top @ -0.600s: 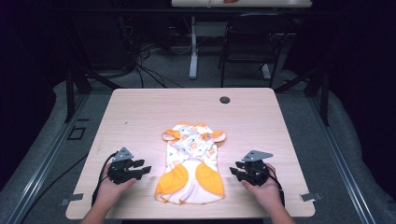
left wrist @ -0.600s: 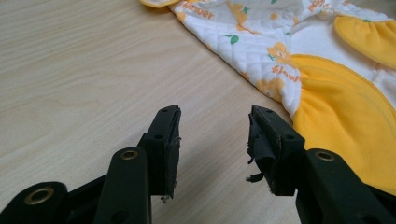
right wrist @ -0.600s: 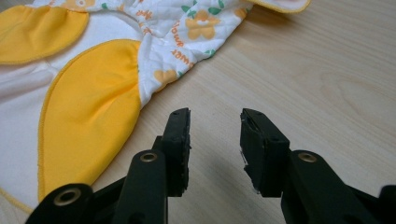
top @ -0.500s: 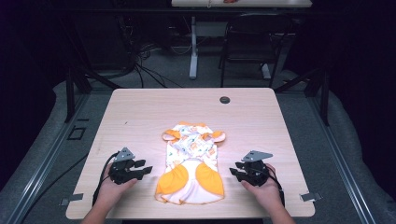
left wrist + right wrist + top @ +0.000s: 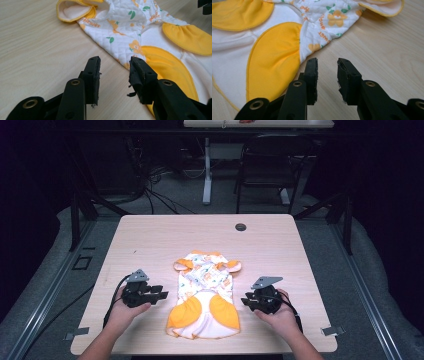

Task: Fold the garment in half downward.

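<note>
Quilted white cloth with orange patches, a small garment, lies flat on the table, a little toward 6 o'clock from the centre, its sleeves pointing to 12 o'clock and its wide orange part to 6 o'clock. At 9 o'clock of it, the left gripper rests on the wood in the left hand, jaws apart and empty, near the garment's edge but not touching it. At 3 o'clock of it, the right gripper sits in the right hand, jaws also parted with nothing between them, just beside the hem. A dark round hole is at 12 o'clock on the table
</note>
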Motion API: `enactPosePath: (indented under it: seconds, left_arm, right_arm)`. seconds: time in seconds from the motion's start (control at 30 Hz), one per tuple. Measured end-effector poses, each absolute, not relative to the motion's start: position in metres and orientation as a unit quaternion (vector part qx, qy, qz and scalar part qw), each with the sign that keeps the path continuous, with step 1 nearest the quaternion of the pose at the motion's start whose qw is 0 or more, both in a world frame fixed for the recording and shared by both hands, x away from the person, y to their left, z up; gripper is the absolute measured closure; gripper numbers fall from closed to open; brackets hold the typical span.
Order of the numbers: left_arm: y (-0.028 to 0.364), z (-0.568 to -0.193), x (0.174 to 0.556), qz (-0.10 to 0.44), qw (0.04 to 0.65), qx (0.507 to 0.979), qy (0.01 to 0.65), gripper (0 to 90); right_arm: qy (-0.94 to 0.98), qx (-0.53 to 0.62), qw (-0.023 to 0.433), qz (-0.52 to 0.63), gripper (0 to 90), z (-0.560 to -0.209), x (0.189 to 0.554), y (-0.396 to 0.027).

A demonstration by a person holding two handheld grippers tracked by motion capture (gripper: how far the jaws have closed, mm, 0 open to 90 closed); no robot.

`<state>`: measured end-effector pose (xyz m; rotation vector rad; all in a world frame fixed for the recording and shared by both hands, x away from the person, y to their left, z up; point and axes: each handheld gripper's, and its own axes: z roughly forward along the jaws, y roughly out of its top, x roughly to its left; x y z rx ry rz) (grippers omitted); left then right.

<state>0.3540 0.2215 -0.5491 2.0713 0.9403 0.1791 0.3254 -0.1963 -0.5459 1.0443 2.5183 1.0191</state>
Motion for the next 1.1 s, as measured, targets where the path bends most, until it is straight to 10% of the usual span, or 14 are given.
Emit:
enactPosePath:
  seconds: [1.1]
  left_arm:
    - [0.144, -0.536, 0.434, 0.125, 0.344, 0.873, 0.323, 65.9]
  right_arm:
    - [0.886, 0.317, 0.118, 0.317, 78.4, -0.515, 0.408, -0.141]
